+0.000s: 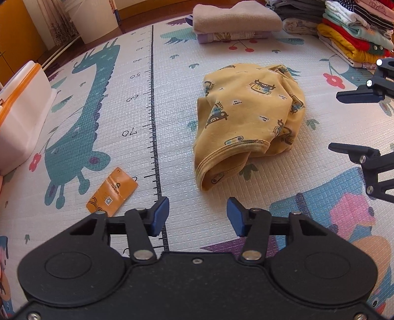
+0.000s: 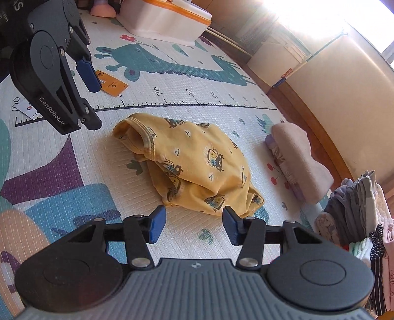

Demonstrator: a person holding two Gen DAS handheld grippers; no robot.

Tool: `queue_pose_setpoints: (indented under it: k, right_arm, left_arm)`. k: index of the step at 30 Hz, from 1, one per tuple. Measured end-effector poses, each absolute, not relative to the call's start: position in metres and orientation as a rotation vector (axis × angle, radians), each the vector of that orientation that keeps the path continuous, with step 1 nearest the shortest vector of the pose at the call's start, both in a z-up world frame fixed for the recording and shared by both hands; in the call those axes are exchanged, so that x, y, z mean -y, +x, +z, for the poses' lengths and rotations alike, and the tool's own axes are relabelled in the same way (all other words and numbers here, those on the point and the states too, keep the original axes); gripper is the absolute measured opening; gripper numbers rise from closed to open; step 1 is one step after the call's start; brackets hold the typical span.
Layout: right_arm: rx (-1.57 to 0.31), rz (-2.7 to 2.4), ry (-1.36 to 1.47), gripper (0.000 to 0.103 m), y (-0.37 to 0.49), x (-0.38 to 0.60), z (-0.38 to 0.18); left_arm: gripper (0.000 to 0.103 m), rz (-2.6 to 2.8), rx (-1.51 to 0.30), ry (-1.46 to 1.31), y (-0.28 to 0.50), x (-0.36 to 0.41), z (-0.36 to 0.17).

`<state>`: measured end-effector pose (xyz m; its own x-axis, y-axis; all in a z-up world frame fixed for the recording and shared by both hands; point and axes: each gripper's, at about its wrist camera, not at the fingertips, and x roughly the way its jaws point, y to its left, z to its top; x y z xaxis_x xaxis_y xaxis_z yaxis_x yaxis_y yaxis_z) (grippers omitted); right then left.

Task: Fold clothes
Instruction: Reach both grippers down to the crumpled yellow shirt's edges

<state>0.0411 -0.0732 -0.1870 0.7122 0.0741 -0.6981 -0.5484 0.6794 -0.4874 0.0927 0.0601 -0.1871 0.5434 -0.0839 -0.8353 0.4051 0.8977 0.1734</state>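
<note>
Yellow garment (image 1: 248, 118) lies crumpled, neck opening toward left tool (image 1: 198, 216).

A home: children's play mat (image 1: 172, 103), folded clothes stacks (image 1: 354, 32), curtain (image 1: 56, 22).

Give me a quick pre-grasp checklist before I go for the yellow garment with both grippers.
1. Left gripper open, holding nothing: ok.
2. Right gripper open, holding nothing: ok.
3. Yellow garment lying free on the play mat, nothing on top: ok.
4. Garment flat enough to fold: not ok, it is crumpled in a heap.
5. Orange packet away from the garment: ok.
6. Which edge is collar or hem: cannot tell.
</note>
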Motion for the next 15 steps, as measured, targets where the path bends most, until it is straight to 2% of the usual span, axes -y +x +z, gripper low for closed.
queue_pose_setpoints:
  k: [15]
  right_arm:
    - [-0.654, 0.343, -0.834, 0.051, 0.065, 0.035, -0.247]
  left_arm:
    - [0.051, -0.370, -0.960, 0.249, 0.127, -0.068, -0.217]
